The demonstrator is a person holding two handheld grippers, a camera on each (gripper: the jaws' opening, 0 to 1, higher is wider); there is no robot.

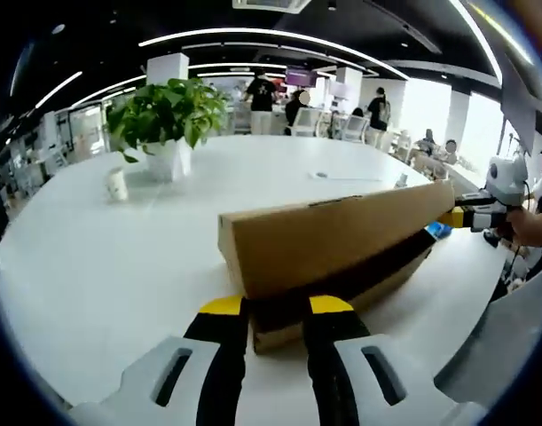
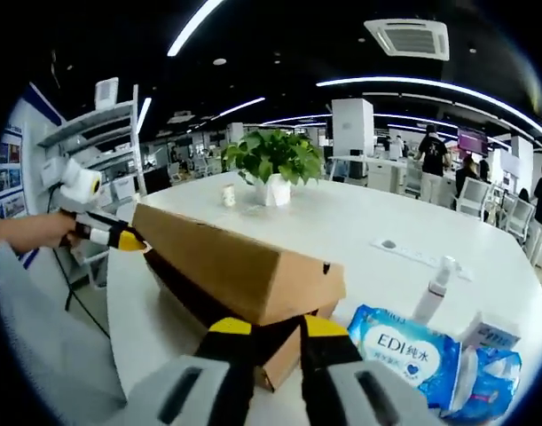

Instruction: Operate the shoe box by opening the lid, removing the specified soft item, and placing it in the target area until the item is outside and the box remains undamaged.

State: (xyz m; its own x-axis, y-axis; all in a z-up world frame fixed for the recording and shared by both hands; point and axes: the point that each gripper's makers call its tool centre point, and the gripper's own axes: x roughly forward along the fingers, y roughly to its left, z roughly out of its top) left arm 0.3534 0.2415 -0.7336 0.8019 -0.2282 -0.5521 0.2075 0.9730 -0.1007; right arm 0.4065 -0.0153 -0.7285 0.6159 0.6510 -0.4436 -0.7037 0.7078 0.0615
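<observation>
Shoe box [image 1: 341, 266] lid [image 1: 333, 240] is lifting, left gripper [image 1: 275, 306] and right gripper [image 2: 275, 327] seemingly clamped on opposite ends; next, raise it clear evenly.

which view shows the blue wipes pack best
The right gripper view: the blue wipes pack lies in the foreground beside the shoe box, its label readable. In the left gripper view it is just a small blue sliver behind the box's far end, near the right claw.
</observation>
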